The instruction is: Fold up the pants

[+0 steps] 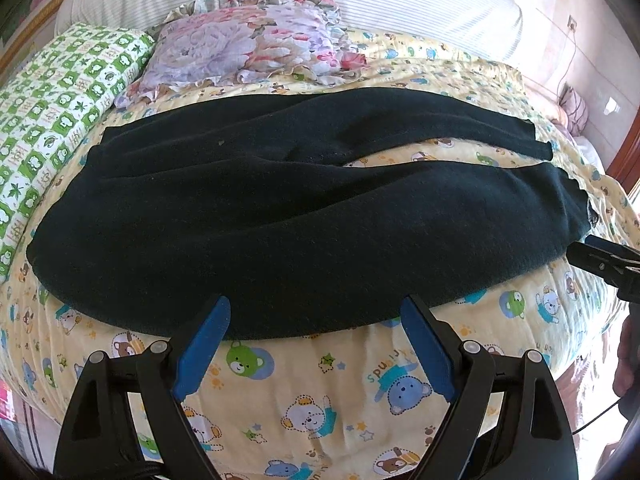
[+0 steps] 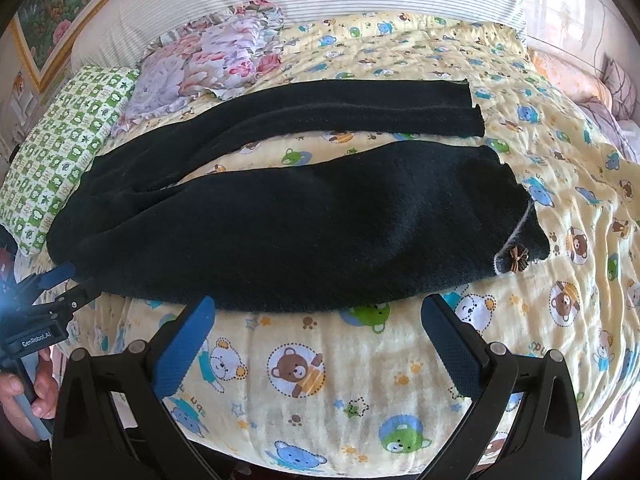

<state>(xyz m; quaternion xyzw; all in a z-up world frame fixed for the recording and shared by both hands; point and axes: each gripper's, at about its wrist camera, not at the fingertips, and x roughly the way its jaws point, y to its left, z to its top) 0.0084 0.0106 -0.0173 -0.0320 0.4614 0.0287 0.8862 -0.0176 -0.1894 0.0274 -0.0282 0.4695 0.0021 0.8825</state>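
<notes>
A bed covered by a yellow bear-print quilt [image 1: 320,392] fills both views, with the black pants [image 1: 280,216] spread flat across it, waist to the left and both legs running right. The left gripper [image 1: 316,316] and the right gripper [image 2: 316,312] both hover just short of the near pant leg's edge, jaws spread wide and holding nothing. In the right wrist view a hand [image 2: 24,396] grips the left tool's handle at the frame edge, mostly cut off.
</notes>
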